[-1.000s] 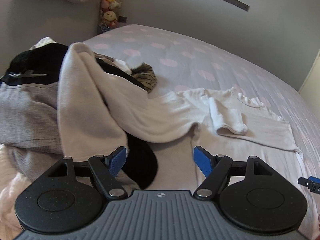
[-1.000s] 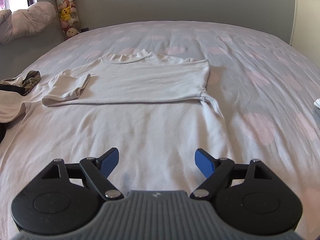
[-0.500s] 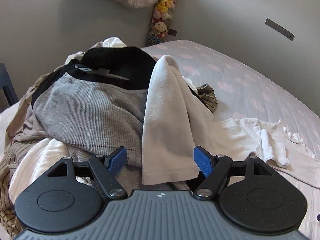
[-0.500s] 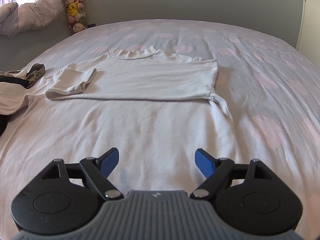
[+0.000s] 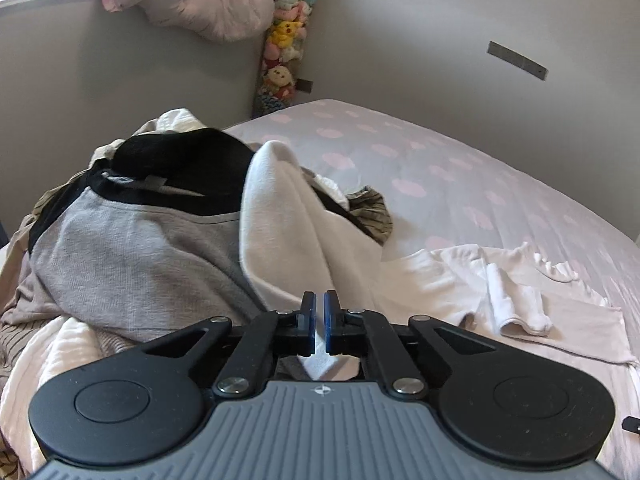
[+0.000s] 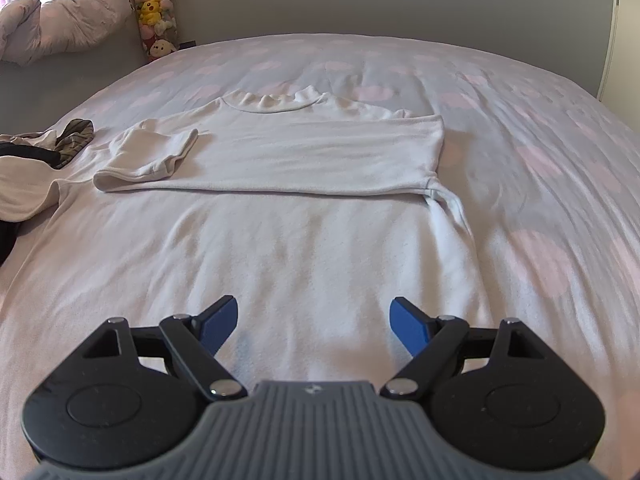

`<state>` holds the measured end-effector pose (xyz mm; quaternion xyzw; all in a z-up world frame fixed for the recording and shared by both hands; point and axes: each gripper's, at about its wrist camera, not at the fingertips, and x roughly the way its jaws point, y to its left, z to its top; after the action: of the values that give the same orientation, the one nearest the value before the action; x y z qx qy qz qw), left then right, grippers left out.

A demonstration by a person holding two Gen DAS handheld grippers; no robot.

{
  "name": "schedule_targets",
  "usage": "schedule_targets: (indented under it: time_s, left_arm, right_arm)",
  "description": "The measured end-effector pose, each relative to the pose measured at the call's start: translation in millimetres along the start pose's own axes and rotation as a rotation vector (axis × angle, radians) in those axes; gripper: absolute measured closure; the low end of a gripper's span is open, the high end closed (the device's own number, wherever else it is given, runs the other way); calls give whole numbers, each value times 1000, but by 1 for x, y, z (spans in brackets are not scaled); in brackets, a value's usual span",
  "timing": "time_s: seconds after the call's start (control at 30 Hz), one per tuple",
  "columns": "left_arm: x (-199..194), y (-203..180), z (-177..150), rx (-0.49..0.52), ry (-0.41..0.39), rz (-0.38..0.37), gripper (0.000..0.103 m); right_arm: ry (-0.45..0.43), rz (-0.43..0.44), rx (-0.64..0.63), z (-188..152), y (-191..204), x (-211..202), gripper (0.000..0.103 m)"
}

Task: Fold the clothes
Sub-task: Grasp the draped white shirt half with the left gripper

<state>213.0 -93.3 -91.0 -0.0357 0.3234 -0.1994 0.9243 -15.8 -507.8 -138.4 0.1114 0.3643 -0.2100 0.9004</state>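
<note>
A white long-sleeved top (image 6: 312,152) lies flat on the bed, one sleeve (image 6: 152,152) folded across its chest. Its other long sleeve (image 5: 280,232) is draped up over a clothes pile in the left wrist view. My left gripper (image 5: 319,300) is at that sleeve's cuff, its jaws closing to a thin slit with white fabric pinched between the blue pads. My right gripper (image 6: 314,312) hovers low over the top's lower body, open, with nothing between its fingers.
The pile at the left holds a grey top (image 5: 132,256), a black garment (image 5: 180,160) and striped cloth (image 5: 372,216). A spotted sheet (image 5: 440,168) covers the bed. Plush toys (image 5: 284,48) and a pink cushion (image 5: 200,0) sit by the wall.
My left gripper swung left toward the clothes pile, brought the white sleeve's cuff between its fingers, and closed on it. The right gripper stayed open and still.
</note>
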Motion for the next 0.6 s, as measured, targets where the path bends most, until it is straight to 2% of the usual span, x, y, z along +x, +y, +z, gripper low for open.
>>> schedule_targets:
  time_s: [0.07,0.23,0.4,0.6]
  left_arm:
    - [3,-11,-2,23,17,-58,102]
    - [5,-50,-7,152,33,-195,102]
    - [12,-79,-18,215,89,-313,102]
    - [18,-102,-33,297,141,-373,102]
  right_arm:
    - [2,5,-9,0,2,1,18]
    - [1,20,-36,-1,7,2,18]
    - [0,35,-52,-1,10,4,18]
    - [3,54,-47,0,10,10,18]
